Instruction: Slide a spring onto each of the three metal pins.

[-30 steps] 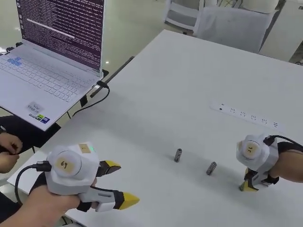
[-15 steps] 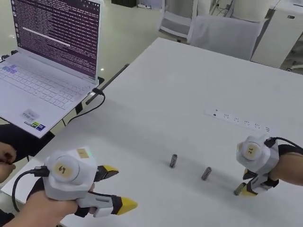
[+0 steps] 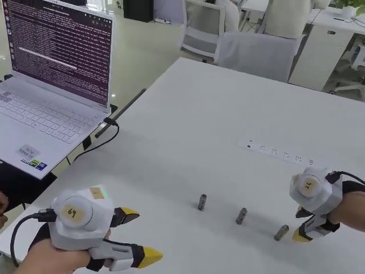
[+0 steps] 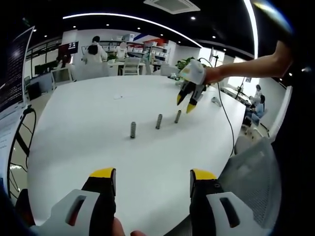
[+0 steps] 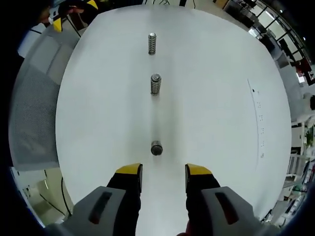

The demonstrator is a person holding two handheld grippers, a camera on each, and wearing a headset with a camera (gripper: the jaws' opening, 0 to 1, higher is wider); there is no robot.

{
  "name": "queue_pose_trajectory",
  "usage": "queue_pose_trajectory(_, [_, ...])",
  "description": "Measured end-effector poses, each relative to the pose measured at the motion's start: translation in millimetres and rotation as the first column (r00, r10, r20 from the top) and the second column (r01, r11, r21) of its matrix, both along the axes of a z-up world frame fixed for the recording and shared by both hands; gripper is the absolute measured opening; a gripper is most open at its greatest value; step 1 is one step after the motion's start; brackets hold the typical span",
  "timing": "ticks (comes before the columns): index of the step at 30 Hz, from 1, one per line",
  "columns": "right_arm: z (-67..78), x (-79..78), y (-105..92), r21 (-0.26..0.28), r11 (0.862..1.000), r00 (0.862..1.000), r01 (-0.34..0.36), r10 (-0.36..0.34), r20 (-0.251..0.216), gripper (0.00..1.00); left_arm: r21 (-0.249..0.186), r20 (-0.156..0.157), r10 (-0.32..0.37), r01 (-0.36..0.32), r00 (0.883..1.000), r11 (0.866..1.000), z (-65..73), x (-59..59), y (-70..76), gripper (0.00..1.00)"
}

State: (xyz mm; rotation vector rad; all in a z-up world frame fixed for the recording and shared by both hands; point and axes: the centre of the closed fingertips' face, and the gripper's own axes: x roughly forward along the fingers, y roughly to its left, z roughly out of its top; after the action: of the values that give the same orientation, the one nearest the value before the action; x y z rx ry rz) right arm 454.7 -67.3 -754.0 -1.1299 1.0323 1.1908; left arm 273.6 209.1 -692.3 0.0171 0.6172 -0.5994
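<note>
Standing on table (image 3: 188, 114): a row of three, each upright and well apart from its neighbours.
left pin (image 3: 202, 202): the end of the row farthest from your right hand. Coils show around it in the head view and in both gripper views.
middle pin (image 3: 241, 216): between the other two. In the right gripper view the coils are clear, with a bare cap above them.
right pin (image 3: 281, 232): coils show in the head view. The right gripper view looks down onto its top, so there you see a round cap and little else.
springs (image 5: 155, 86): one on each pin, as far as the pictures tell.
right gripper (image 3: 300, 234): low over the table with its tips pointing down, just beside the right pin. The fingers are parted a moderate way with nothing between them. The right pin stands just ahead of the gap and touches neither finger.
left gripper (image 3: 140, 235): at the near edge of the table, well apart from the row. The fingers are spread wide and empty, and you have it aimed along the table toward the row.
laptop (image 3: 57, 85): open beside the table's left edge, with lines of text on the screen.
power strip (image 3: 274, 153): white, lying flat on the table beyond the row.
cable (image 3: 111, 125): dark, at the table's left edge near the laptop.
</note>
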Motion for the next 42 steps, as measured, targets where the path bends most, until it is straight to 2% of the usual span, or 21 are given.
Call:
queue_pose_trajectory(5, [4.2, -5.0, -6.2, 0.037, 0.998, 0.998, 0.060, -0.060, 0.005, 0.35, -0.001, 0.006, -0.004, 0.004, 1.000, 1.000, 2.4, -1.5, -1.0, 0.56])
queue_pose_trajectory(10, [2.3, -14.3, -15.2, 0.054, 0.994, 0.995, 0.098, -0.098, 0.004, 0.35, -0.003, 0.010, -0.004, 0.004, 1.000, 1.000, 3.6, -2.2, 0.6, 0.57])
queue_pose_trajectory(13, [3.0, -21.7, -17.6, 0.083, 0.988, 0.991, 0.133, -0.133, -0.007, 0.35, -0.002, 0.012, -0.005, 0.005, 1.000, 1.000, 5.5, -2.7, 1.3, 0.57])
queue_pose_trajectory(17, [4.4, -31.6, -19.4, 0.139, 0.971, 0.981, 0.195, -0.194, -0.022, 0.35, 0.001, 0.015, -0.005, 0.004, 1.000, 1.000, 6.7, -1.7, 3.1, 0.57])
queue_pose_trajectory(22, [5.7, -42.2, -17.9, 0.231, 0.934, 0.962, 0.271, -0.269, -0.039, 0.37, 0.002, 0.017, 0.000, 0.000, 1.000, 1.000, 7.1, -0.2, 5.0, 0.57])
queue_pose_trajectory(25, [7.6, -50.1, -16.9, 0.288, 0.904, 0.948, 0.317, -0.315, -0.052, 0.37, 0.000, 0.019, 0.003, -0.003, 1.000, 1.000, 7.0, 1.4, 6.3, 0.58])
queue_pose_trajectory(29, [10.6, -55.7, -17.7, 0.340, 0.870, 0.932, 0.356, -0.358, -0.059, 0.39, 0.003, 0.019, 0.004, -0.004, 1.000, 1.000, 8.1, 2.2, 5.9, 0.58])
queue_pose_trajectory(31, [13.8, -59.7, -16.9, 0.376, 0.845, 0.921, 0.381, -0.383, -0.073, 0.40, 0.003, 0.020, 0.003, -0.003, 1.000, 1.000, 8.5, 3.1, 5.1, 0.58])
queue_pose_trajectory(32, [15.9, -62.5, -16.2, 0.398, 0.828, 0.914, 0.396, -0.397, -0.084, 0.41, 0.004, 0.021, 0.003, -0.003, 1.000, 1.000, 8.7, 4.0, 4.7, 0.58])
queue_pose_trajectory(33, [16.5, -63.2, -15.9, 0.405, 0.822, 0.912, 0.401, -0.402, -0.087, 0.42, 0.003, 0.022, 0.003, -0.003, 1.000, 1.000, 9.0, 4.5, 4.4, 0.58])
queue_pose_trajectory(34, [18.8, -65.4, -14.9, 0.429, 0.803, 0.905, 0.414, -0.415, -0.097, 0.42, 0.003, 0.023, 0.003, -0.003, 1.000, 1.000, 9.6, 4.8, 3.7, 0.58])
queue_pose_trajectory(35, [20.2, -67.3, -14.6, 0.440, 0.793, 0.901, 0.421, -0.421, -0.103, 0.43, 0.003, 0.025, 0.003, -0.003, 1.000, 1.000, 10.4, 5.3, 3.0, 0.58])
queue_pose_trajectory(36, [22.7, -69.2, -14.0, 0.459, 0.776, 0.894, 0.433, -0.436, -0.106, 0.44, 0.003, 0.026, 0.002, -0.002, 1.000, 1.000, 11.0, 5.7, 2.6, 0.58])
queue_pose_trajectory(38, [25.4, -74.4, -13.6, 0.477, 0.760, 0.888, 0.443, -0.445, -0.115, 0.45, 0.003, 0.028, 0.001, -0.001, 1.000, 1.000, 11.5, 6.7, 2.2, 0.58])
queue_pose_trajectory(40, [28.4, -78.2, -11.5, 0.504, 0.733, 0.879, 0.456, -0.461, -0.125, 0.47, 0.005, 0.030, -0.001, 0.001, 1.000, 1.000, 12.1, 7.2, 1.5, 0.58])
queue_pose_trajectory(42, [30.1, -83.0, -10.6, 0.521, 0.718, 0.874, 0.462, -0.467, -0.132, 0.48, 0.006, 0.032, -0.002, 0.002, 0.999, 1.000, 13.4, 7.8, 0.8, 0.59])
